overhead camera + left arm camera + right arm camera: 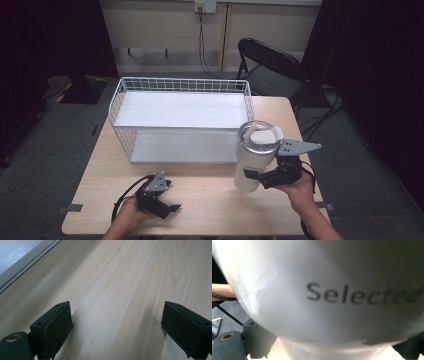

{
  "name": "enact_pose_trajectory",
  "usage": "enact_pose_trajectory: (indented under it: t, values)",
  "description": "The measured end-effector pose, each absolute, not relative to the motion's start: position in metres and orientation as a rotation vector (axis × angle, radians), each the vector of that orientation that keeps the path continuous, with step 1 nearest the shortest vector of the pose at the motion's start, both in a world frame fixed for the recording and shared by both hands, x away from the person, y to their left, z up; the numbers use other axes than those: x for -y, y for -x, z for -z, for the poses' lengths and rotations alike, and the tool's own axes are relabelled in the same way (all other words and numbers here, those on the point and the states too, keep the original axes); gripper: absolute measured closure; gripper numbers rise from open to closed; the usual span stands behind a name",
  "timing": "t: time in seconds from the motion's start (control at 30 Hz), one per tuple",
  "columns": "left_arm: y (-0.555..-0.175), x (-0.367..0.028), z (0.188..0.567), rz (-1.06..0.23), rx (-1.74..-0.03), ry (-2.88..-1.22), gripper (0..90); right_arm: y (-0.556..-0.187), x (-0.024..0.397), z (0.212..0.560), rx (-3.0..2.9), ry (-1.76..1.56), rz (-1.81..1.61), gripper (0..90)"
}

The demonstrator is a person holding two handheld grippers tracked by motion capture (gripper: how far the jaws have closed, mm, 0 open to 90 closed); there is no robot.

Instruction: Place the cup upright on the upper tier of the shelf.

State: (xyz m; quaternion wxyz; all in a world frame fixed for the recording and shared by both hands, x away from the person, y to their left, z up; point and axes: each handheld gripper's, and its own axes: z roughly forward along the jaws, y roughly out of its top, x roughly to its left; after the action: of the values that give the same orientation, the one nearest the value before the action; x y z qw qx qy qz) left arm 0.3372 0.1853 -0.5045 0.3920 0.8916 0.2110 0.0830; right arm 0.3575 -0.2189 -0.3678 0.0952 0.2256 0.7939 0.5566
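I have the tumbler [254, 159] clamped in my right gripper [260, 177], lifted off the table [210, 200] just to the right of the wire rack [180, 120], near its front corner and tilted a little with the lid leaning toward the rack. The jaws close on the lower body of the cup from the side; in the right gripper view the white wall [317, 290] with its printed word sits hard against the camera. My left gripper [167, 206] rests low on the table in front of the rack, jaws spread wide with bare wood between them, holding nothing. I judge the tumbler to be stiff, smooth and fairly slippery (a glossy coated wall gives the pads little bite), and heavy at the top if the steel rim and lid are as solid as they look. I cannot tell whether it is full. A grip higher, nearer the middle of the body, should tip less.
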Motion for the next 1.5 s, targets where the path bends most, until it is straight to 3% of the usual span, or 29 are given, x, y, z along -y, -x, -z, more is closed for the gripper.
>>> enact_pose_trajectory:
  t: [0.6,1.5]
  values:
    - [-0.337,-0.184,0.505,-0.198,-0.522,-2.28,3.9,-0.37,0.201,0.343,-2.369,-0.672,-1.669,9.4]
    - [-0.337,-0.184,0.505,-0.198,-0.522,-2.28,3.8,-0.387,0.177,0.292,-2.373,-0.67,-1.677,9.5]
